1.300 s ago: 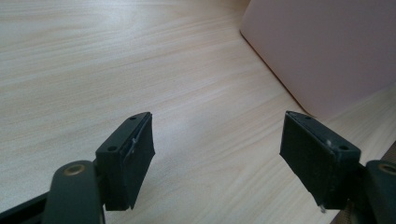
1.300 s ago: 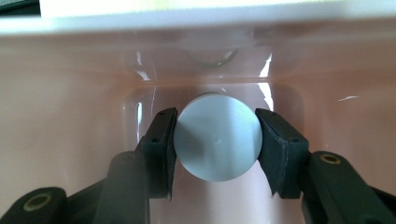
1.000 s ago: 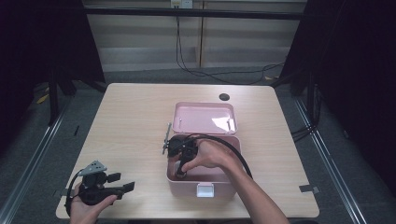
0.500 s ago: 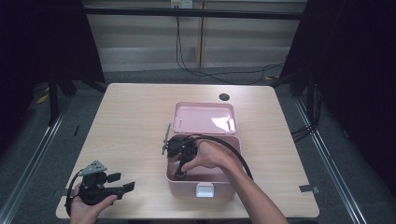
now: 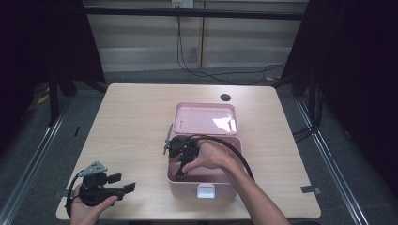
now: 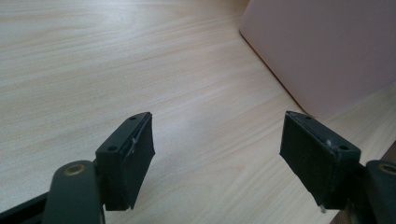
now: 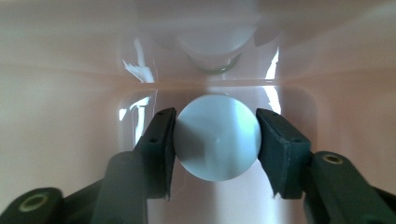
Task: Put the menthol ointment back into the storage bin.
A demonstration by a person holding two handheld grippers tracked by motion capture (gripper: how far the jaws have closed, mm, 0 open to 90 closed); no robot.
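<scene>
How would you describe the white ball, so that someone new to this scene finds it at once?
Find the open pink box on the wooden table. Inside it, the right tool reaches down, closed on the white ball. It is smooth, round and pale, between two black pads.

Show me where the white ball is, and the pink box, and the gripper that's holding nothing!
white ball (image 7: 217,136), right gripper view, middle of its round face.
pink box (image 5: 206,119), high view, inside of its open lid.
left gripper (image 6: 217,161), left gripper view, midway between its two open fingertips.
</scene>
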